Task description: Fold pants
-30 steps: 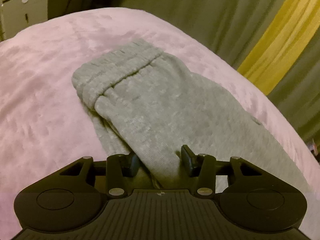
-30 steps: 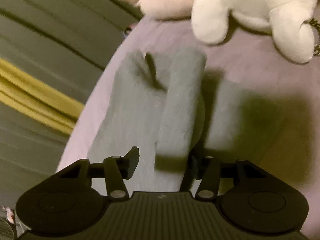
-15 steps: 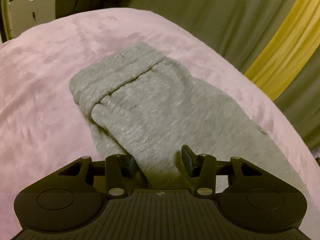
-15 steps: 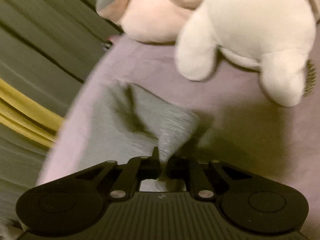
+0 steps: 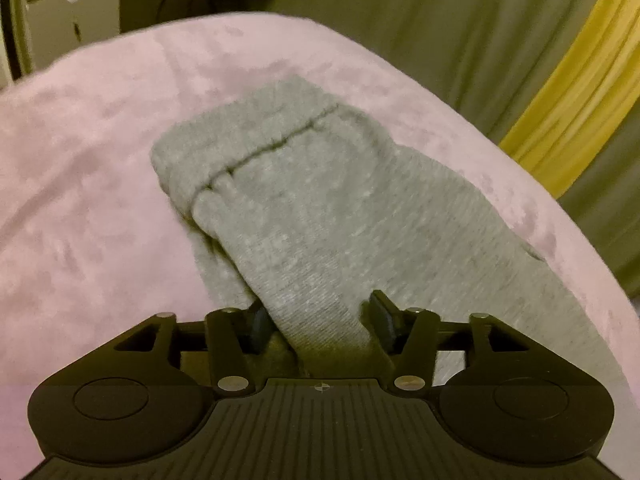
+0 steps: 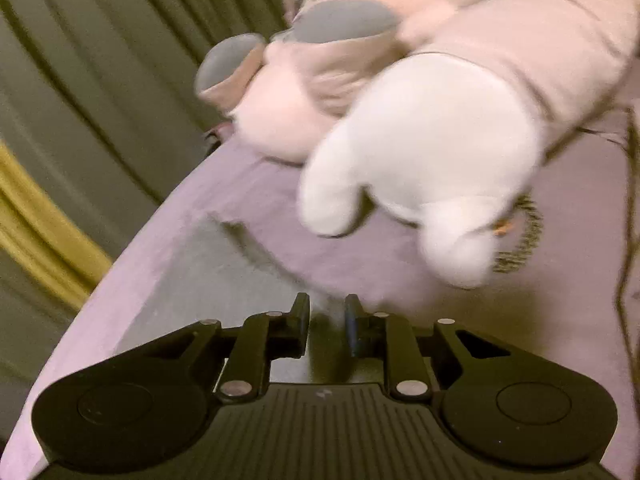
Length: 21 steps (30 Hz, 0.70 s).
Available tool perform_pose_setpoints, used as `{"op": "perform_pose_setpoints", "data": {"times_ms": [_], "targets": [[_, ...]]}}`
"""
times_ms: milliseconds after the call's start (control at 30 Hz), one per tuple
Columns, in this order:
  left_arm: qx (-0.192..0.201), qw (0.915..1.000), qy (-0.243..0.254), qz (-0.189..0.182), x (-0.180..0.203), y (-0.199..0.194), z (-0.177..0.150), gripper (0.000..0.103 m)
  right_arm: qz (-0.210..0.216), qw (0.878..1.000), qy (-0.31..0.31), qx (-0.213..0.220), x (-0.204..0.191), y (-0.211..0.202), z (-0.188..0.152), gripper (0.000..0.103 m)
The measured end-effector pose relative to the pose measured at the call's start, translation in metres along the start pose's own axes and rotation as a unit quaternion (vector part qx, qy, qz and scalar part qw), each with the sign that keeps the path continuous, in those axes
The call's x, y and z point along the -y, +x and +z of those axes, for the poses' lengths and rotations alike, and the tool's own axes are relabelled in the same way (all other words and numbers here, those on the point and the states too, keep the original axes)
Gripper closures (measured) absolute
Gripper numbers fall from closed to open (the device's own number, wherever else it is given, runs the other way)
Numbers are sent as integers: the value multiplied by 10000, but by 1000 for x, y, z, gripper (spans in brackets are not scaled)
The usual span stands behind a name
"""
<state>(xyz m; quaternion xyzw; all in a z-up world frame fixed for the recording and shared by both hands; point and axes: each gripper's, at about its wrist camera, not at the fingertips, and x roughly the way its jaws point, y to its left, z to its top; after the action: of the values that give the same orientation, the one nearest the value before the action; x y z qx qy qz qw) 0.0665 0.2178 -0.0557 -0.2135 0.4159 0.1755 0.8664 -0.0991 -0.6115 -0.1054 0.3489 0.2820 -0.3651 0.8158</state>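
Grey knit pants (image 5: pixel 320 208) lie on a pink blanket (image 5: pixel 88 168), waistband at the far end. A fold of the leg rises between the fingers of my left gripper (image 5: pixel 320 316), whose jaws stand apart around the cloth without pinching it. In the right wrist view the pants (image 6: pixel 208 280) lie flat at the left, blurred. My right gripper (image 6: pixel 327 320) has its jaws a narrow gap apart; pale cloth shows just beyond the gap, and a grip on it cannot be made out.
Two plush toys, one white (image 6: pixel 420 168) and one pink with grey feet (image 6: pixel 320 72), lie close ahead of the right gripper. Olive curtains with a yellow stripe (image 5: pixel 568 88) hang beyond the bed edge. A cabinet (image 5: pixel 72 28) stands far left.
The right gripper, shut on a lifted pant end half a second ago, has moved toward the plush toys and its jaws have parted slightly. The left gripper has barely moved.
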Motion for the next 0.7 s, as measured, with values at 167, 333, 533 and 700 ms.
{"op": "perform_pose_setpoints", "data": {"times_ms": [167, 333, 533, 700], "targets": [[936, 9942, 168, 506, 18, -45, -5, 13, 447, 9979, -459, 88, -20, -20, -5, 54], [1259, 9898, 658, 125, 55, -71, -29, 6, 1081, 9895, -957, -72, -68, -10, -20, 19], [353, 9845, 1649, -476, 113, -46, -68, 6, 967, 9783, -1159, -1418, -99, 37, -71, 6], [45, 9663, 2533, -455, 146, -20, -102, 6, 616, 9724, -1527, -1654, -109, 51, -74, 4]]}}
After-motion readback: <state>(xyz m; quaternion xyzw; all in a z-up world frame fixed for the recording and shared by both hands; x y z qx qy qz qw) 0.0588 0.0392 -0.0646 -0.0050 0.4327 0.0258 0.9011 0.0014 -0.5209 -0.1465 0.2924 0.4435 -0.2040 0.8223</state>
